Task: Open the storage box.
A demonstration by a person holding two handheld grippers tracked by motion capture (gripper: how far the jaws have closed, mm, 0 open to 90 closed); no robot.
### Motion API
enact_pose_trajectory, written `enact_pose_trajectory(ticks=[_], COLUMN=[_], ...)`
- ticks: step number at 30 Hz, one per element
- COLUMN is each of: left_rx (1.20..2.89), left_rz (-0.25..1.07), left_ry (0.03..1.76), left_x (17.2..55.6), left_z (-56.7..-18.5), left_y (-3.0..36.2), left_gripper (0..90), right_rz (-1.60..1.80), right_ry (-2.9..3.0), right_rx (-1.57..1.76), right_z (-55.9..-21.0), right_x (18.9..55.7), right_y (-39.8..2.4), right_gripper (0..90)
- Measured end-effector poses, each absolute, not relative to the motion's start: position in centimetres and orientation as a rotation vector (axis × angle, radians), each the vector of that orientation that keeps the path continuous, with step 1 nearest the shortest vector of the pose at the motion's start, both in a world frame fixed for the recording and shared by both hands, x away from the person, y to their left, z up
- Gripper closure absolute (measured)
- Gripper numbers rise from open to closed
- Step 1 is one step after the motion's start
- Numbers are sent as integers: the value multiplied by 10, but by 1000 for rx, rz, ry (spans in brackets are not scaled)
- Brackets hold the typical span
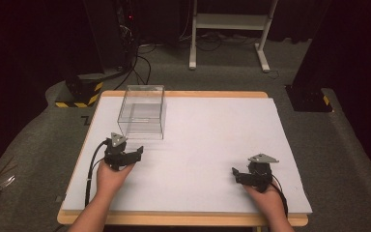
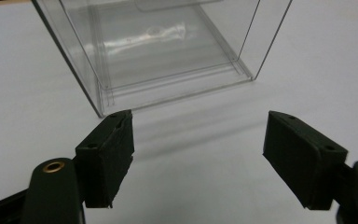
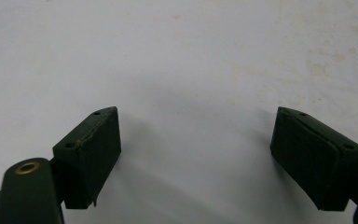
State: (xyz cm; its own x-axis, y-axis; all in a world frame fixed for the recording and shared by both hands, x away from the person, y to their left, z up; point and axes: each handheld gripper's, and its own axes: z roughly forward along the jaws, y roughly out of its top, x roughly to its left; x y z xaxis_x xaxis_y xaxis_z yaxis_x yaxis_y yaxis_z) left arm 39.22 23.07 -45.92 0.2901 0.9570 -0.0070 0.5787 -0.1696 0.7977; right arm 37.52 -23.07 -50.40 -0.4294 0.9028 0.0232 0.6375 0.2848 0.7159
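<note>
A clear box (image 1: 142,112) stands upright on the far left part of the bench (image 1: 207,145), just ahead of the left tongs (image 1: 136,153). In the left gripper view the box (image 2: 168,51) is seen beyond the jaws, apart from them, with nothing between the pads (image 2: 114,149): the left tongs are spread wide and empty. The right tongs (image 1: 235,174) rest near the front right of the bench, well apart from the box, and in the right gripper view their jaws are likewise parted over bare surface, gripping nothing.

Several risks can be judged from here. The box looks light and thin-walled, so it could be pushed along or tipped if one wall is nudged by a jaw before the other makes contact. The walls could be flexed or slipped from if pinched at a smooth face, since little friction is offered by glossy plastic. Edges are hard to read through the transparency and reflections, so a reach could be misjudged.

The box is rigid transparent plastic, square-cornered, open-looking at the top, with a flat ribbed base. The bench top is matt, pale and faintly stained, framed in wood. The pads are dark, blocky and dull-surfaced.
</note>
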Motion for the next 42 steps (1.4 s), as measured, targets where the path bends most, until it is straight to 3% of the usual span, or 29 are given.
enact_pose_trajectory(ticks=[42], left_rx=[1760], left_rz=[704], left_ry=[1469], left_x=[460], left_z=[-449], left_y=[211], left_gripper=[182], right_rz=[946], right_ry=[2172], right_rx=[1393], right_z=[-504], right_x=[375], right_y=[-232], right_gripper=[159])
